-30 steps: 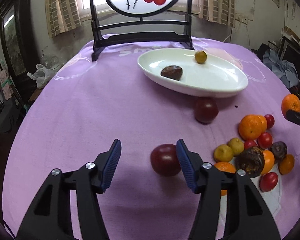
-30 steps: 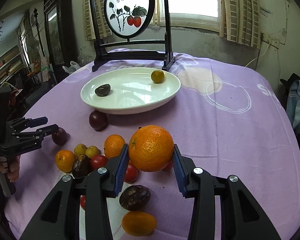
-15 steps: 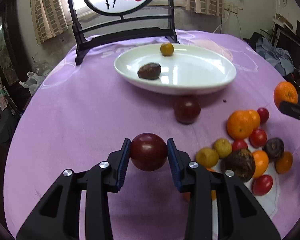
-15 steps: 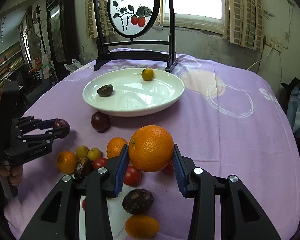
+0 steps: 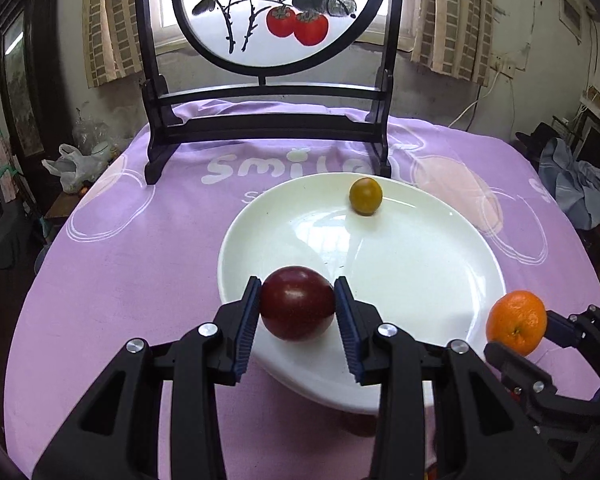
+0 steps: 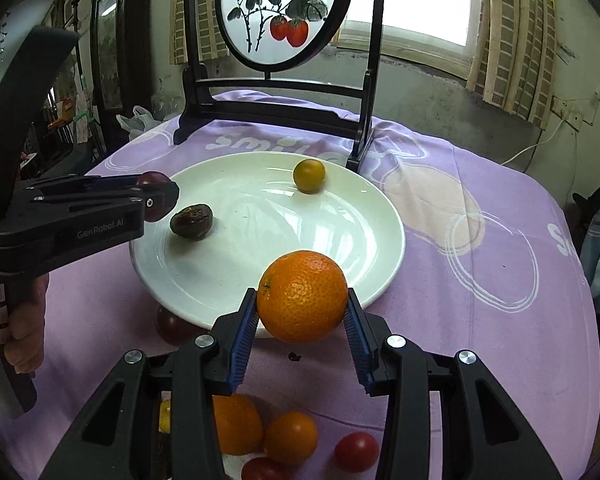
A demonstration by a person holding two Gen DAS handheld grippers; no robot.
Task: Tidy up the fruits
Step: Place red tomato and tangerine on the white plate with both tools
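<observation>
My left gripper (image 5: pixel 296 308) is shut on a dark red plum (image 5: pixel 297 303) and holds it over the near left rim of the white oval plate (image 5: pixel 440 280). My right gripper (image 6: pixel 302 320) is shut on an orange (image 6: pixel 302 296) just above the plate's near rim (image 6: pixel 392 264). The orange also shows in the left wrist view (image 5: pixel 516 322). In the plate lie a small yellow-green fruit (image 6: pixel 309 176) and a dark wrinkled fruit (image 6: pixel 191 221); the plum hides the latter in the left wrist view. The left gripper also shows in the right wrist view (image 6: pixel 158 196).
Another dark red plum (image 6: pixel 172 324) lies on the purple cloth (image 6: pixel 480 280) beside the plate's near edge. Several oranges and red fruits (image 6: pixel 290 436) lie on the cloth below my right gripper. A black-framed painted screen (image 5: pixel 268 120) stands behind the plate.
My left gripper closed on the plum, lifted it off the cloth and carried it forward over the plate's rim. My right gripper moved forward with the orange to the plate's near edge.
</observation>
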